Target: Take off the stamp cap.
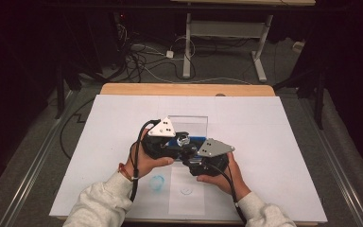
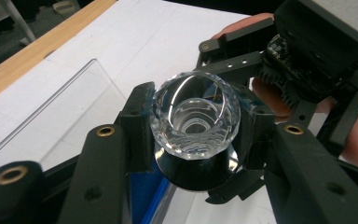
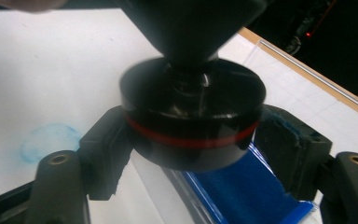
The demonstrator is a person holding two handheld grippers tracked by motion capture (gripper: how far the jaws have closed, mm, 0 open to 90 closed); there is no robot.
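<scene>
A clear faceted glass knob (image 2: 195, 116) sits on a round black base (image 2: 193, 175). My left gripper (image 2: 193, 128) is shut on the glass knob, one pad on each side. In the right gripper view the same black base (image 3: 193, 121) has a thin red band around it. My right gripper (image 3: 193, 144) has both pads against the sides of the base. In the high view the two grippers meet over the middle of the table, with the left gripper (image 1: 182, 141) beside the right gripper (image 1: 190, 152) and the glass knob (image 1: 183, 139) between them.
A white sheet (image 1: 264, 137) covers the wooden table (image 1: 184, 89). A clear acrylic panel (image 1: 189, 123) stands just behind the grippers, with a blue pad (image 3: 242, 189) under them. A blue smudge (image 1: 157, 182) and a small drawn circle (image 1: 186, 191) mark the near paper.
</scene>
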